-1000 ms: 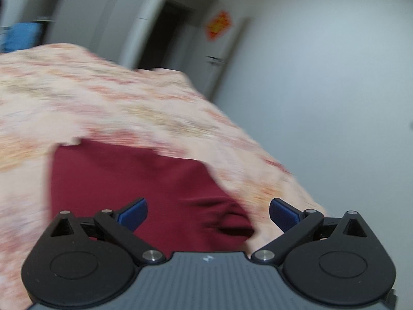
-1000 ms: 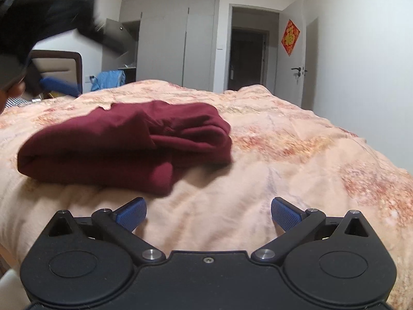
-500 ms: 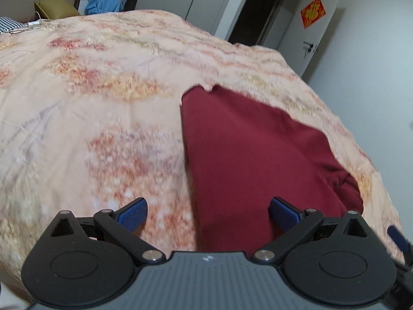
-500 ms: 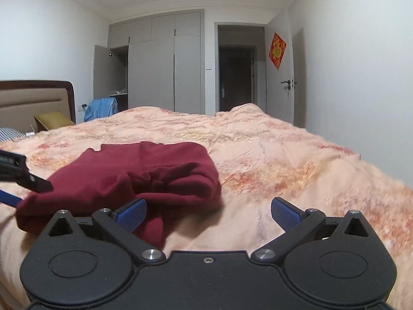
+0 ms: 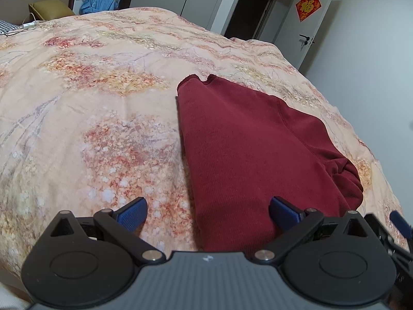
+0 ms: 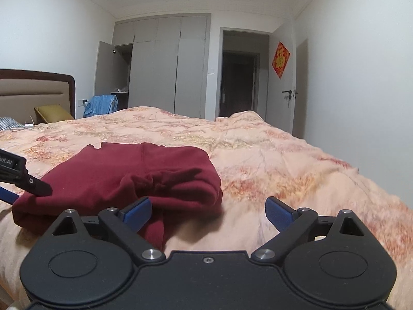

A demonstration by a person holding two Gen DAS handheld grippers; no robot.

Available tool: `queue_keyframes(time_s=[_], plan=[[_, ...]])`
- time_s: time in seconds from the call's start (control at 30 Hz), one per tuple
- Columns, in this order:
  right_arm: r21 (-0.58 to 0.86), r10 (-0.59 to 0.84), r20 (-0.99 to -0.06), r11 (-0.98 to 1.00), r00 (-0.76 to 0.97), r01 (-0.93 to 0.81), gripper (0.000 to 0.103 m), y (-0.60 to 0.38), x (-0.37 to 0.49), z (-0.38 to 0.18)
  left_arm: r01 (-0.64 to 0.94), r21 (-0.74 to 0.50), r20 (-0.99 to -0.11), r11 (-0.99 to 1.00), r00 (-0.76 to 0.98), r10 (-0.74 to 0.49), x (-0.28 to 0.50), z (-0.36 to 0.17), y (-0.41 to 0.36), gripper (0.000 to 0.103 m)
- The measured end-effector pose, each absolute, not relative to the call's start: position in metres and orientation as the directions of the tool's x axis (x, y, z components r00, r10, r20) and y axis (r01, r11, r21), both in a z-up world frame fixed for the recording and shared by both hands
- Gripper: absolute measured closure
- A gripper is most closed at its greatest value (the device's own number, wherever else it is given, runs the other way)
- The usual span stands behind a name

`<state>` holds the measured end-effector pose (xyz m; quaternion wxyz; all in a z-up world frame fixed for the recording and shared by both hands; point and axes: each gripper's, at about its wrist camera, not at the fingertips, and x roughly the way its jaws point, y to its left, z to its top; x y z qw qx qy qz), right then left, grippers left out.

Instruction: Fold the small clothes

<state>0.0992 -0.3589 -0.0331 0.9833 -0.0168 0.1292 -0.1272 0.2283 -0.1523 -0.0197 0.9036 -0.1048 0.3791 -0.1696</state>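
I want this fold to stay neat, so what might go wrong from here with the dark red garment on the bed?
The bunched end of the dark red garment looks loose; the right gripper, its jaws closing with nothing between them, may pinch only one layer and drag the fold open. The soft floral quilt could get caught by the open left gripper along with the near edge.

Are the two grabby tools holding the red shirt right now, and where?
No, nothing is held. The left tool is open over the red shirt. The right tool is closing, but nothing is pinched.

maroon garment (image 5: 247,142) | folded, bunched at one end | on bedspread (image 5: 90,108)
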Motion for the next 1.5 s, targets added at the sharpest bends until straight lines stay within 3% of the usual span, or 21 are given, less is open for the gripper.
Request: queue_keyframes(time_s=[0.27,0.6,0.87,1.0,1.27,1.33,1.47,1.5], plan=[[-0.168,-0.235,-0.310,0.967,0.921,0.190,0.008,-0.357,0.126,-0.031,0.228,-0.319,-0.651,0.920,0.652,-0.387,0.228,-0.020,-0.152,0.000],[-0.255,-0.255,-0.295,0.950,0.921,0.182,0.004,-0.367,0.146,-0.026,0.228,-0.317,-0.653,0.920,0.652,-0.387,0.228,-0.021,-0.152,0.000],[-0.261,-0.229,-0.315,0.954,0.921,0.148,0.030,-0.372,0.159,-0.027,0.228,-0.318,-0.653,0.920,0.651,-0.387,0.229,-0.021,-0.152,0.000],[-0.271,-0.212,-0.326,0.955,0.921,0.123,0.054,-0.371,0.166,-0.028,0.228,-0.317,-0.654,0.921,0.651,-0.387,0.229,-0.021,-0.152,0.000],[-0.323,-0.168,-0.340,0.945,0.925,0.053,0.056,-0.369,0.195,-0.022,0.228,-0.317,-0.656,0.921,0.648,-0.387,0.228,-0.023,-0.152,0.000],[-0.331,-0.158,-0.361,0.943,0.919,0.032,0.070,-0.370,0.203,-0.022,0.227,-0.316,-0.658,0.921,0.647,-0.385,0.228,-0.023,-0.153,0.000],[-0.337,-0.136,-0.390,0.942,0.911,-0.004,0.084,-0.369,0.206,-0.026,0.225,-0.316,-0.663,0.922,0.643,-0.384,0.230,-0.023,-0.153,0.000],[-0.343,-0.141,-0.392,0.939,0.909,-0.003,0.098,-0.369,0.204,-0.028,0.225,-0.315,-0.664,0.922,0.642,-0.383,0.230,-0.023,-0.153,0.000]])
